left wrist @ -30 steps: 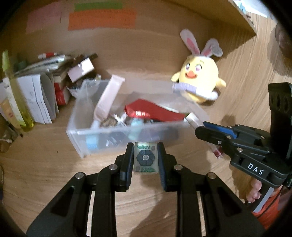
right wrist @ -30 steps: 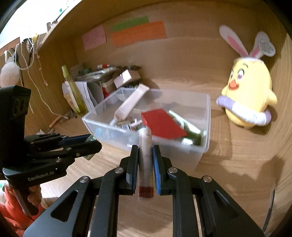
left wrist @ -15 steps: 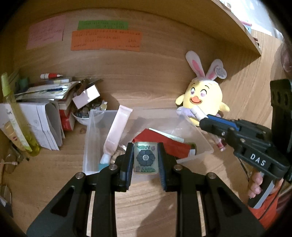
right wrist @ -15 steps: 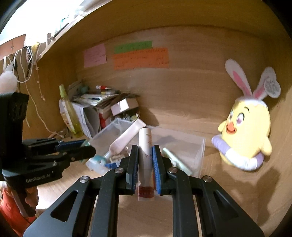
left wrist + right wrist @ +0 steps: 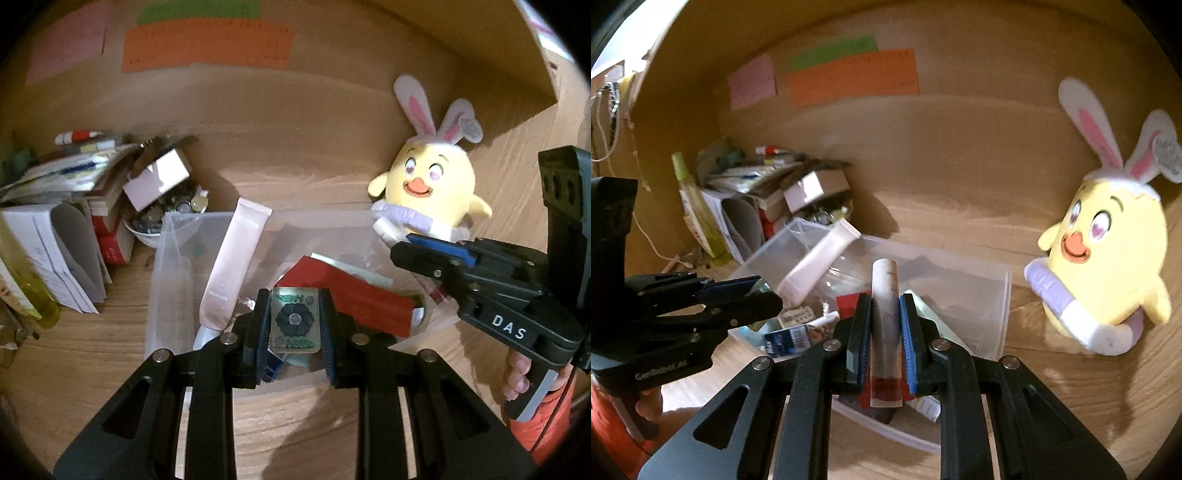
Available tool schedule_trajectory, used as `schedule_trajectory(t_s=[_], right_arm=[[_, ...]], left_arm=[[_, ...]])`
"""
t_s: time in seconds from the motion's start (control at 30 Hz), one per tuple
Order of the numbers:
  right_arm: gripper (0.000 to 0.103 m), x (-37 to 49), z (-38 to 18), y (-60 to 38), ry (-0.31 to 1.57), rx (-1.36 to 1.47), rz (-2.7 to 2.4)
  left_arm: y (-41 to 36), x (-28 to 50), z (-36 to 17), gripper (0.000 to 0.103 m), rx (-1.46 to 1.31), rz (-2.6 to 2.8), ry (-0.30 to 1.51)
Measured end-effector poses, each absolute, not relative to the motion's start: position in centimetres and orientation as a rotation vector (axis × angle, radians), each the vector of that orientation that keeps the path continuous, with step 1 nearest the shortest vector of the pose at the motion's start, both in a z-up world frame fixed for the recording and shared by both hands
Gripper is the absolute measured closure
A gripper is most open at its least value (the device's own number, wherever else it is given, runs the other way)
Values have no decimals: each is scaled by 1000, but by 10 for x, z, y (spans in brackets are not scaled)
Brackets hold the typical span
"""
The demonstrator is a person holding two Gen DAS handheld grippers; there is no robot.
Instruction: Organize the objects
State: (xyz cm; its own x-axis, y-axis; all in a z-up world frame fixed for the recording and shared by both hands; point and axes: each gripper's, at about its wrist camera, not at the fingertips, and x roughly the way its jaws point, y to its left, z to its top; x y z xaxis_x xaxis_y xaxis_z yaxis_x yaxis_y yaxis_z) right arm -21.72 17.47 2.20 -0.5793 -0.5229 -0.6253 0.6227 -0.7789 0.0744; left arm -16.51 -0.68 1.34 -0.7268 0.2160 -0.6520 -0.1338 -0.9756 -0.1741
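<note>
Clear plastic makes up the bin [image 5: 173,266] that sits just ahead of both sets of fingers, and we hold one small thing over it in each hand. Our left gripper [image 5: 294,325] is clamped on a flat tile [image 5: 294,320] printed with a dark flower, the pads pressing its two long edges so that its face looks up at the camera. We judge the tile stiff, light and smooth-faced, so the edge grip suits it; a hold on the faces would likely slide. Our right gripper [image 5: 882,332] is closed on a slim white tube [image 5: 884,317] with a red end, which stands up between the fingers with its red end nearest the wrist and its pale tip past the fingertips, above the bin's middle. The tube looks light and rigid but round, so we think it could roll or twist if the pads slacken; the hold at mid-length seems right. Beyond the left fingertips a pink tube [image 5: 231,266] leans on the bin's wall and a red card [image 5: 347,291] lies inside. Off to the right of both grippers a yellow plush chick [image 5: 1108,258] sits outside the bin.
</note>
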Motion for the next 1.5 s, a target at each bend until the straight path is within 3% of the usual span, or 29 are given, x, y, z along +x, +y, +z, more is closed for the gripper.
schedule_trajectory(t_s=[0.67,0.73,0.8,1.0,1.17,1.5], right_arm=[[89,-226,-14,144,366,942,-2262],[85,-223,-12,143,373,940,-2256],[74,-220,-9,144,376,930,-2263],[72,-207,6,148,377,878,-2288],[64,-193,14,152,392,846,-2314],[27,-168,19,167,383,790,-2404]], left_arm=[[-10,-178,-8,79,-1147,2729,-170],[-10,-175,-5,79,-1136,2734,-166],[-10,-173,-2,79,-1125,2740,-162],[-12,-159,8,78,-1083,2758,-160],[-13,-147,13,65,-1050,2799,-148],[-16,-123,11,35,-1020,2845,-149]])
